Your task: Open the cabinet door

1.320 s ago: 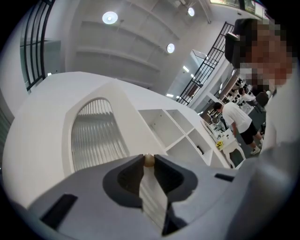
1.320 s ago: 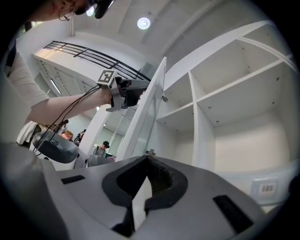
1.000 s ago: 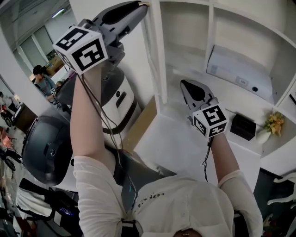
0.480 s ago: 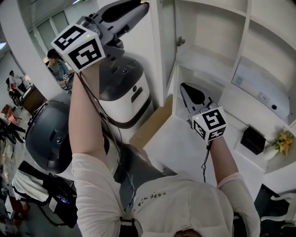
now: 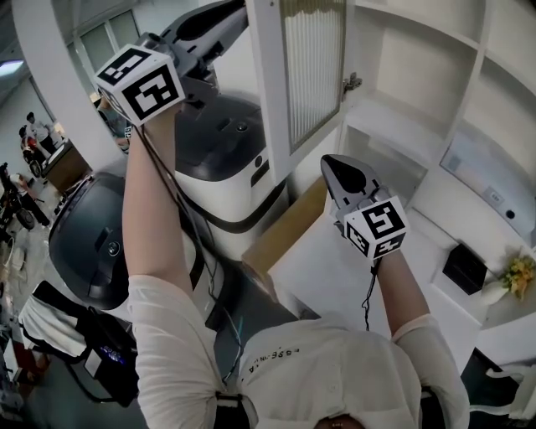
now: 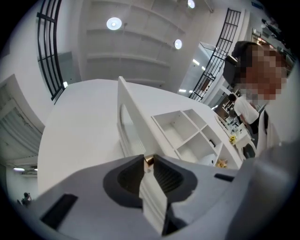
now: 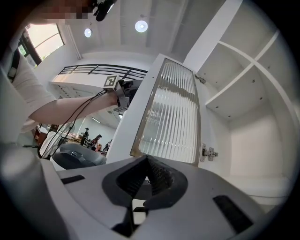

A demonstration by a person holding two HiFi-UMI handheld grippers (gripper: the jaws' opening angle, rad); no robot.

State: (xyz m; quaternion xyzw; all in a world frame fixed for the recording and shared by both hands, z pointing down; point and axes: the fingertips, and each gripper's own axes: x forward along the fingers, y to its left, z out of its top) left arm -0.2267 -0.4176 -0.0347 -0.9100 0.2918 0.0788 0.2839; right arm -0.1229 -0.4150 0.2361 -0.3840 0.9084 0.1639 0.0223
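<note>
The white cabinet door (image 5: 272,92) with a ribbed glass pane (image 5: 311,75) stands swung out from the shelf unit on its hinge (image 5: 352,82). My left gripper (image 5: 243,10) is raised high and holds the door's free edge. In the left gripper view the door's edge (image 6: 136,122) runs between the left gripper's (image 6: 149,159) jaws, which are closing on it. My right gripper (image 5: 328,159) hangs lower, under the door's bottom corner, shut with nothing in it. The right gripper view shows the pane (image 7: 171,112) just above the closed right gripper (image 7: 146,158).
A grey-and-white machine (image 5: 222,151) and a dark round one (image 5: 92,251) stand left of the door, with cardboard (image 5: 289,226) beside them. The open shelves hold a white box (image 5: 494,184), a black box (image 5: 465,266) and yellow flowers (image 5: 519,272). People stand far left (image 5: 33,134).
The door has swung out from the cabinet, so its ribbed pane now shows beside the left gripper, which stayed on the door's edge. The right gripper moved slightly left.
</note>
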